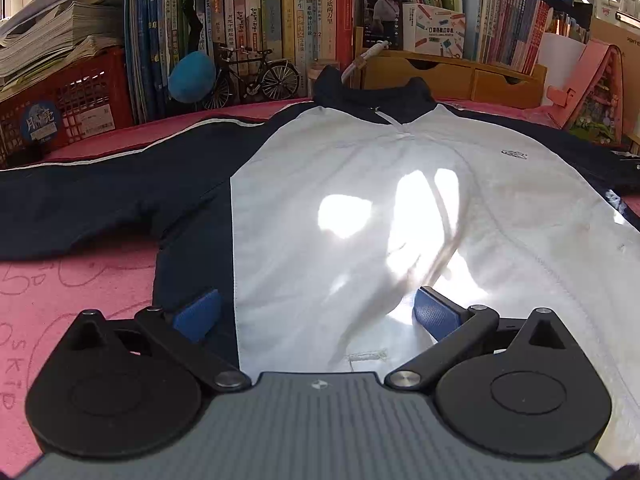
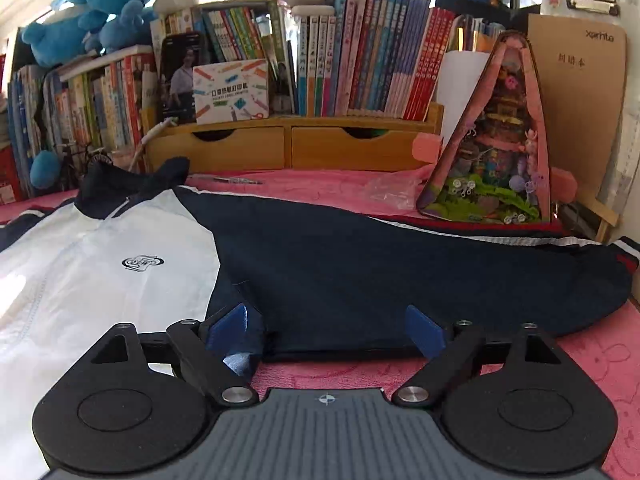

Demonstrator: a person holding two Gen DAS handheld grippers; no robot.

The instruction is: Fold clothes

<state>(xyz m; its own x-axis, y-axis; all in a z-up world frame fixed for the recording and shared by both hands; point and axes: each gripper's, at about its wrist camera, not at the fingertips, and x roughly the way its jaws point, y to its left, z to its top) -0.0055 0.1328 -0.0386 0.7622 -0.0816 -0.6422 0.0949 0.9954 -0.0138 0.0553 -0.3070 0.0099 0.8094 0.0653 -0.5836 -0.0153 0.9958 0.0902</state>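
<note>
Jacket (image 1: 360, 184) lay flat, front up, on the pink mat (image 1: 60, 288), collar twd the far edge w/ the books, sleeves out sideways. My left gripper (image 1: 316, 312) hung spread over the white body near the hem; right gripper (image 2: 326, 330), spread & empty, sat at the navy sleeve (image 2: 400, 276), so right was nearer for folding it in.
</note>
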